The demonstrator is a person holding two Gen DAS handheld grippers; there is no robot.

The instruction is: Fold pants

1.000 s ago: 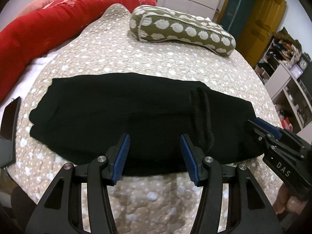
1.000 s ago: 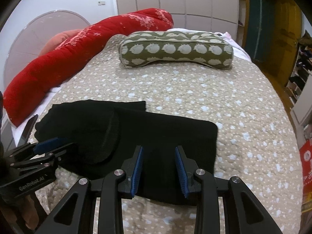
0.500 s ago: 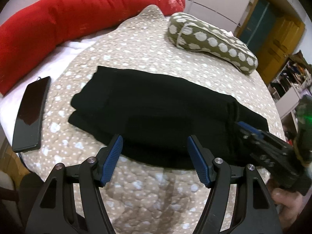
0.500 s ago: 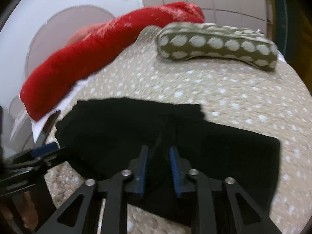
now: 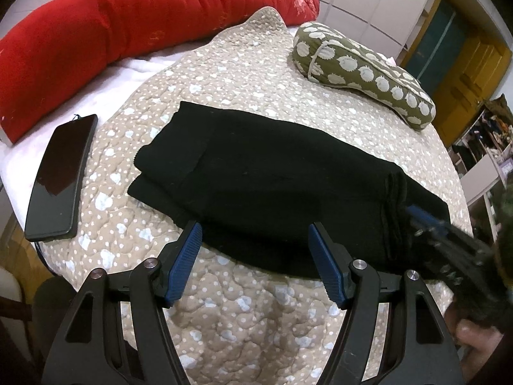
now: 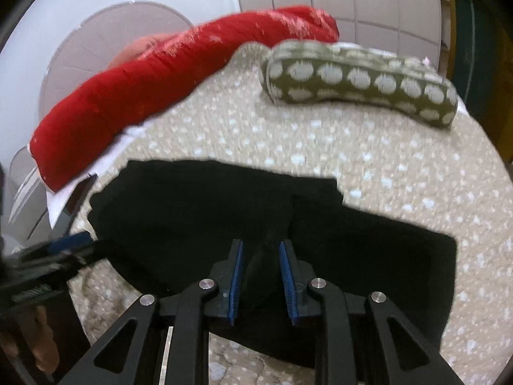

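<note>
While the black pants [image 5: 272, 176] lie folded in a long band across the spotted quilt [image 5: 243, 314] on the bed, your left gripper [image 5: 255, 256] hovers at their near edge with its jaws spread wide; they have just been opening, and only the hem and quilt show between the blue pads [image 5: 184, 261], not pressed by either one. Your right gripper [image 6: 259, 272] sits over the middle of the pants [image 6: 192, 211], its jaws having just drawn in close, and a raised ridge of black cloth stands between the pads [image 6: 235, 276], pinched by them. In the left wrist view that gripper [image 5: 416, 216] reaches in at the right end of the pants. A dark phone [image 5: 61, 176] lies left of the pants, apart from them. Farther back rest a red bolster [image 5: 128, 19] and an olive dotted pillow [image 5: 362, 70].
</note>
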